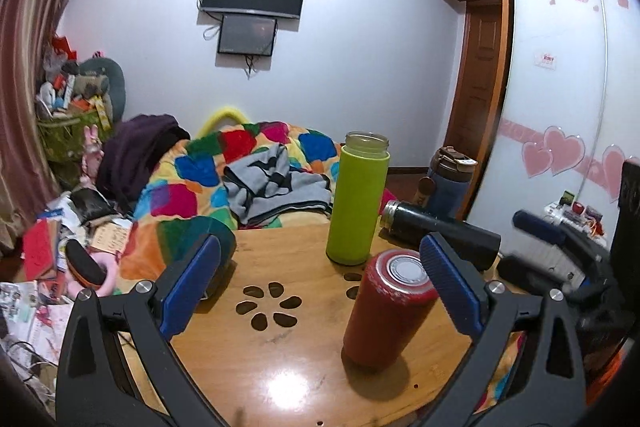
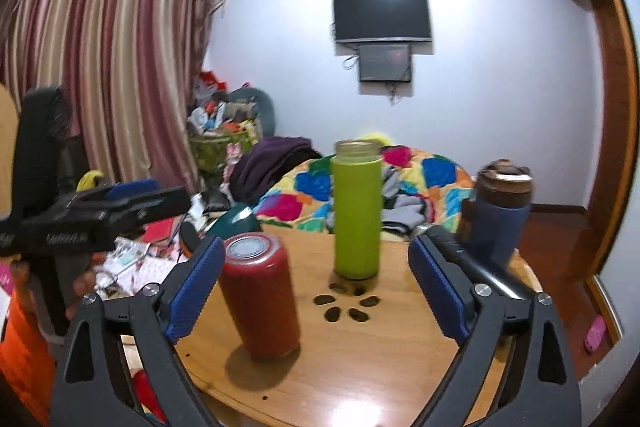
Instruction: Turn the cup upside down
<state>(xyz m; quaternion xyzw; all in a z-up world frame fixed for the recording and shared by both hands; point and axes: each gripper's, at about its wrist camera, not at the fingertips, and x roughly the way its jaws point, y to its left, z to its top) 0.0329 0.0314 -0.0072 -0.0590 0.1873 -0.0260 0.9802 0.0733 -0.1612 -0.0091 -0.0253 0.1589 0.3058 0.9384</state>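
while my left gripper (image 1: pixel 320 271) hangs with jaws wide and empty, the red cup (image 1: pixel 386 311) stands on the tabletop (image 1: pixel 280 367), the green bottle (image 1: pixel 357 199) behind it; my right gripper's (image 2: pixel 316 283) jaws gape too.

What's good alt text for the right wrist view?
The open right claw points across a round wooden table, with a red cup standing by its left finger. A green bottle stands behind, a blue bottle at right, and a black flask lies by the right finger. Bed beyond.
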